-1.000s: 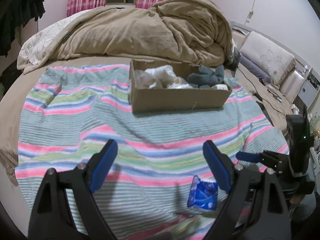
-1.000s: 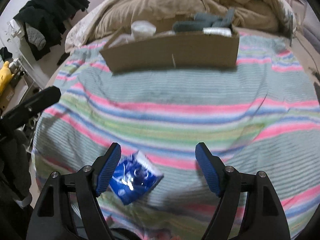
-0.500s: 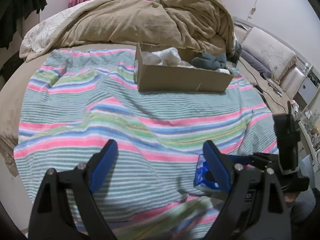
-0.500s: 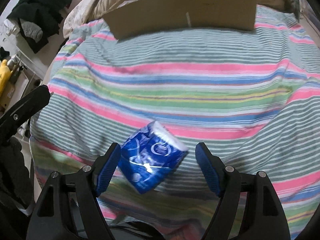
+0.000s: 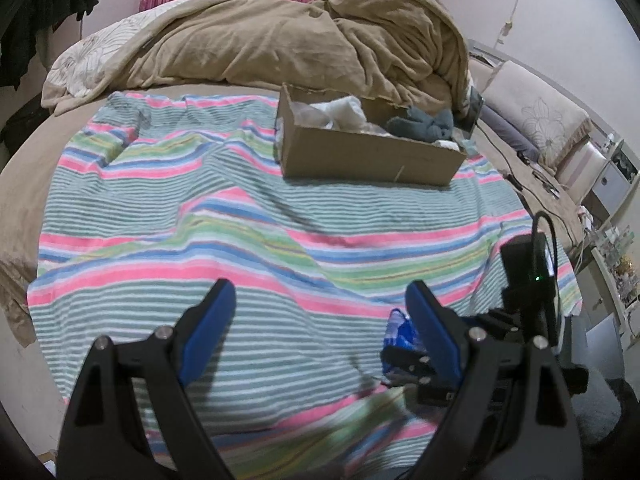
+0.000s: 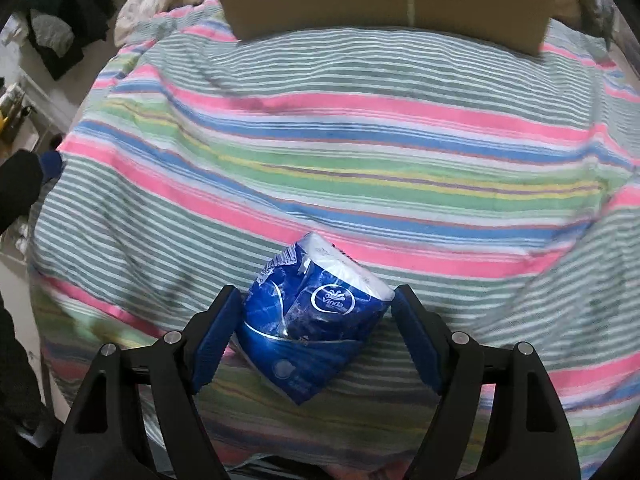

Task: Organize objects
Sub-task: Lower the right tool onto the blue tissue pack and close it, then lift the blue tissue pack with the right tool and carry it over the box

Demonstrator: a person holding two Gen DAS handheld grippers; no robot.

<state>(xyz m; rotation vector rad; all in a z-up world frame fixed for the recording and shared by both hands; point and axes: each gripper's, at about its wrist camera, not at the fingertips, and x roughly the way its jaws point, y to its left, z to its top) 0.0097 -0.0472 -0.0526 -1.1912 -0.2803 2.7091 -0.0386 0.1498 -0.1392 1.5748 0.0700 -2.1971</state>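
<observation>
A blue Vinda tissue pack [image 6: 312, 320] lies on the striped blanket [image 6: 360, 160] between the open jaws of my right gripper [image 6: 316, 340]; the pads stand beside it, apart from its sides. A sliver of the pack [image 5: 396, 332] shows in the left wrist view behind my left gripper's right finger. My left gripper [image 5: 320, 320] is open and empty above the blanket [image 5: 240, 220]. A cardboard box [image 5: 368, 152] holding a grey plush toy [image 5: 424, 126] and white items [image 5: 340, 110] sits at the far side; its front wall [image 6: 384, 12] shows in the right wrist view.
A tan duvet [image 5: 280, 40] is heaped behind the box. Pillows [image 5: 536, 116] and cables lie on the right, with a cabinet [image 5: 608, 184] beyond. Dark clothes [image 6: 52, 32] hang on the left. The right gripper's body [image 5: 528, 280] is at the blanket's right edge.
My right gripper has moved forward and down until the tissue pack lies between its jaws. My left gripper has drawn back and turned slightly left; the box looks farther away.
</observation>
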